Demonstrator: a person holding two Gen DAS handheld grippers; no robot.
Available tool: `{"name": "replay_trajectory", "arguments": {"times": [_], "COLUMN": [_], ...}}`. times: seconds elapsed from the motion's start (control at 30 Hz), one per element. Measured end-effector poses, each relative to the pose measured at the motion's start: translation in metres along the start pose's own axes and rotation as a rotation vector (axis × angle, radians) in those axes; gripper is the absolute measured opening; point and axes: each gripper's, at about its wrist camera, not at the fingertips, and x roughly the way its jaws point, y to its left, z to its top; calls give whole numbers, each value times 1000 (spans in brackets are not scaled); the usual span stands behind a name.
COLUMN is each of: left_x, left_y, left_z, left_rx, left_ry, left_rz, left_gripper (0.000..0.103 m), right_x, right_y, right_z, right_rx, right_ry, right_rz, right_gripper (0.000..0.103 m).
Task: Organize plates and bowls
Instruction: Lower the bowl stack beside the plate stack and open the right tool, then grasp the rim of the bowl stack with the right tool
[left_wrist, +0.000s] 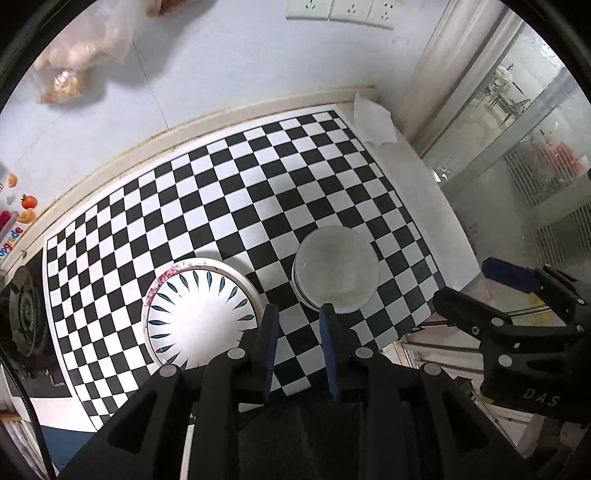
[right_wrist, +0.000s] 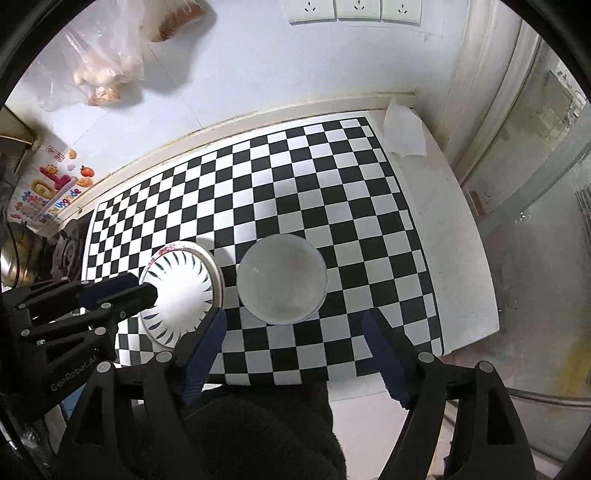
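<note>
A white plate with blue leaf marks (left_wrist: 199, 314) (right_wrist: 181, 291) tops a small stack of plates; a pink-patterned rim shows beneath it. To its right stands a stack of white bowls (left_wrist: 338, 273) (right_wrist: 281, 278). Both stacks rest on a black-and-white checkered mat (left_wrist: 258, 184) (right_wrist: 314, 177). My left gripper (left_wrist: 299, 325) (right_wrist: 142, 286) hovers above the gap between the two stacks, its blue pads a little apart with nothing between them. High over the bowls' near edge, my right gripper (right_wrist: 295, 315) (left_wrist: 476, 288) is wide open and empty.
A crumpled white tissue (left_wrist: 373, 118) (right_wrist: 404, 133) lies at the mat's far right corner. A gas stove (left_wrist: 26, 314) borders the mat on the left. Plastic bags of food (left_wrist: 74, 55) (right_wrist: 103, 66) hang on the wall. A glass door (left_wrist: 535, 147) stands to the right.
</note>
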Motion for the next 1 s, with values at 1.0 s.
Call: {"name": "replay_trajectory", "arguments": {"times": [1.0], "left_x": [112], "left_y": [27], "left_z": [30], "left_rx": [-211], "left_ry": [163], "left_rz": [-196], "left_gripper": [28], "right_x": [107], "right_y": [-47], "right_z": [13], "right_rx": [141], "right_ry": [124], "right_rz": [59], "right_gripper": [82]}}
